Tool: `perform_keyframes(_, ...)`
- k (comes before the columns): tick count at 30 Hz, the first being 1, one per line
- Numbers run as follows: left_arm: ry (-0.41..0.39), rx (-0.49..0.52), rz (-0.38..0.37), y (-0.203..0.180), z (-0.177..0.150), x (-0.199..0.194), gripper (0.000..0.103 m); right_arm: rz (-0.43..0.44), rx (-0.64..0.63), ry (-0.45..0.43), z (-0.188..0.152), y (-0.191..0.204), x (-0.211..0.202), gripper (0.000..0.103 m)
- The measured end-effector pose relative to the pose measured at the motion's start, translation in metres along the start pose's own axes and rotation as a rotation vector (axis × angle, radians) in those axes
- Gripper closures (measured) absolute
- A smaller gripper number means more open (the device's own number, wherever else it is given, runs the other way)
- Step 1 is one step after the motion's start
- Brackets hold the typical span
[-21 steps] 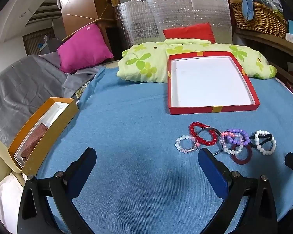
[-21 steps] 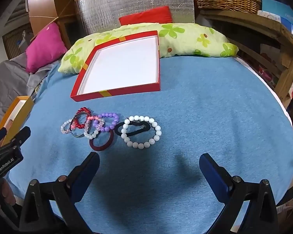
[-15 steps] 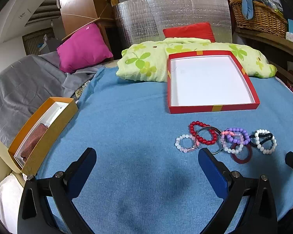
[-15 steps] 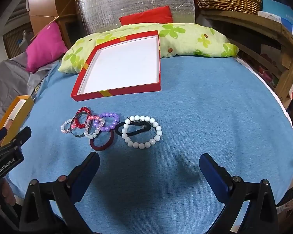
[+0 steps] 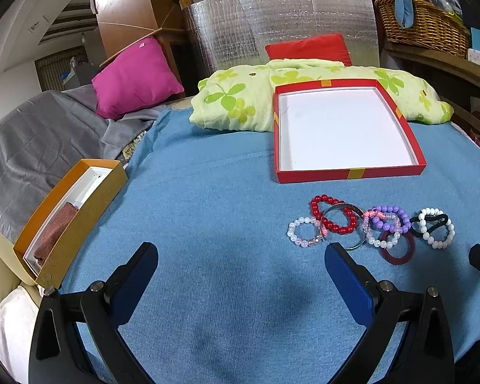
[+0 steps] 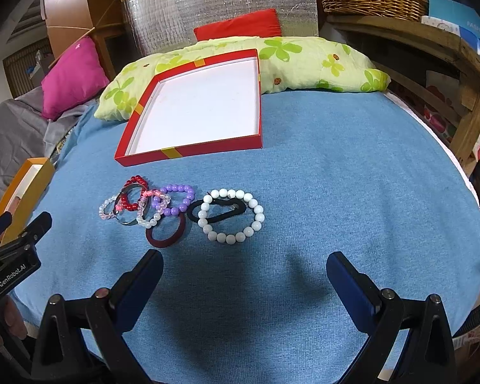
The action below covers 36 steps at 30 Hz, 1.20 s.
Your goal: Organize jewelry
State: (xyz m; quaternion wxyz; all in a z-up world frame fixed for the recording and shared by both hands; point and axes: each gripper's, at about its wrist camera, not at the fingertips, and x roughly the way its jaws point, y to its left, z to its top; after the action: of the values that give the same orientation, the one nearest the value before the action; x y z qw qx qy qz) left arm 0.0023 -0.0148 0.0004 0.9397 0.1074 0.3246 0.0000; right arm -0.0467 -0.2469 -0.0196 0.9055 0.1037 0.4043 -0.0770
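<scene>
Start of the sorting task, seen from both wrist views. The left tool [image 5: 240,252] hangs above bare blue cloth at the lower centre of its frame, jaws spread wide and holding nothing. The right tool [image 6: 244,260] is likewise spread and empty, low in its frame, just short of the white bead bracelet [image 6: 231,219].

The jewelry lies in one overlapping row on the blue-covered tabletop [image 6: 352,166]: a clear bead bracelet [image 5: 304,232], a red bead bracelet [image 5: 332,217] crossed by a metal bangle [image 5: 348,227], a purple bead bracelet [image 5: 388,217], a maroon hair band [image 5: 396,249], and the white bead bracelet looped over a black hair tie [image 6: 216,212].

The red tray [image 5: 348,171] sits empty just beyond the row, probably the intended container. An orange box [image 5: 80,214] rests at the left edge of the frame. Since the pieces overlap, separating one without dragging its neighbours will likely need care.
</scene>
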Motion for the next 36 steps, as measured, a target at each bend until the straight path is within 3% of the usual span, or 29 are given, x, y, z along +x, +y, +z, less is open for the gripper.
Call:
perform_keyframes(24, 0.017, -0.001, -0.015, -0.001, -0.002, 0.005, 0.0, 0.029, 0.03, -0.005, 0.001, 0.001, 0.003, 0.0)
perform_keyframes(28, 0.055, -0.012, -0.071, -0.001, -0.002, 0.01, 0.0, 0.074, 0.073, -0.029, 0.003, -0.003, 0.001, 0.0)
perform_keyframes(31, 0.105, -0.039, -0.137, 0.002, -0.002, 0.02, 0.0, 0.062, 0.07, -0.021, 0.006, -0.01, 0.003, 0.0)
perform_keyframes(36, 0.156, -0.073, -0.179, 0.006, 0.002, 0.034, 0.0, 0.069, 0.112, -0.008, 0.017, -0.027, 0.007, 0.002)
